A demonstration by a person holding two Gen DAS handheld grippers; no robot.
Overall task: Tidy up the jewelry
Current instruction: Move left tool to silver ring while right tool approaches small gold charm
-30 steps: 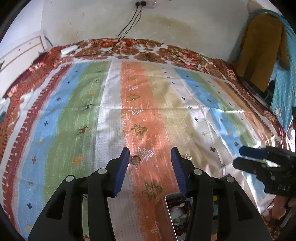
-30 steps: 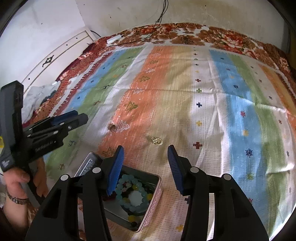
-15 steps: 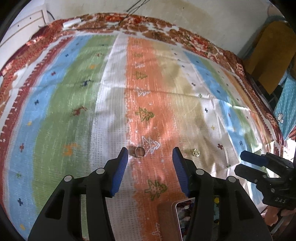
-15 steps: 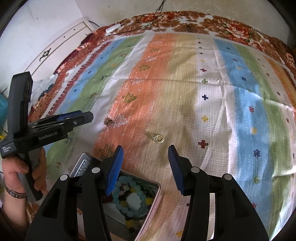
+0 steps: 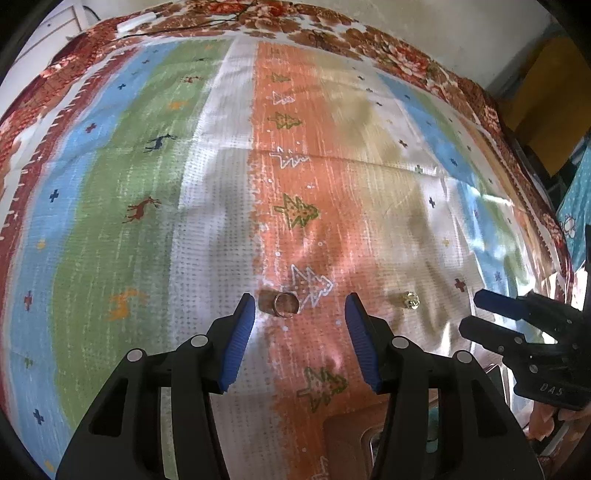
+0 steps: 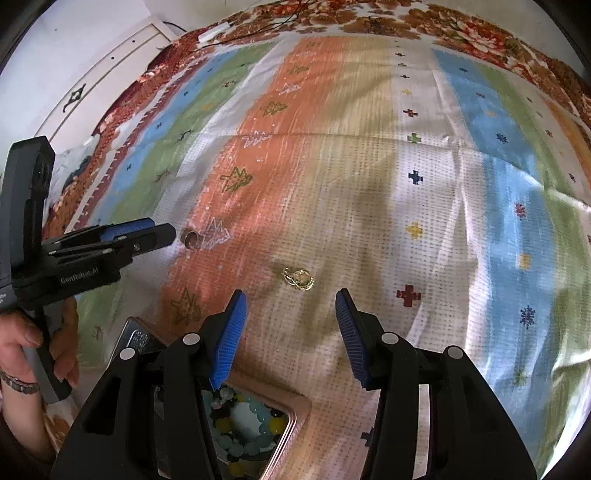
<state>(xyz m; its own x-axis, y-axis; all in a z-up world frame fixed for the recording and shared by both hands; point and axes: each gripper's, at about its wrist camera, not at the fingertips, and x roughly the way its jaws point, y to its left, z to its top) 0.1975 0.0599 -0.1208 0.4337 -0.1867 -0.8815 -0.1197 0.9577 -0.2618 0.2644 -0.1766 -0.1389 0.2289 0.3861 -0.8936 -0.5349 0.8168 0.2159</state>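
A small metal ring (image 5: 285, 304) lies on the striped bed cover, just beyond my left gripper (image 5: 299, 306), which is open with nothing between its blue pads. A gold jewelry piece (image 6: 298, 277) lies just ahead of my right gripper (image 6: 291, 299), also open and empty. The right wrist view shows the ring (image 6: 192, 238) in front of the left gripper (image 6: 164, 229). Seen from the left wrist, the gold piece (image 5: 410, 299) lies left of the right gripper (image 5: 474, 312). An open tin (image 6: 295, 410) of bead bracelets sits under the right gripper's fingers.
The striped cover (image 5: 147, 184) spreads over a wide bed with a floral border. A hand (image 6: 22, 350) holds the left gripper's handle. A white cabinet (image 6: 92, 81) stands left of the bed. A white strip with cables (image 5: 135, 22) lies at the far edge. Yellow cloth (image 5: 546, 92) hangs at right.
Both grippers have come down and tipped toward the cover. The ring and the gold piece now sit close to their fingertips. The tin has slid under the fingers.
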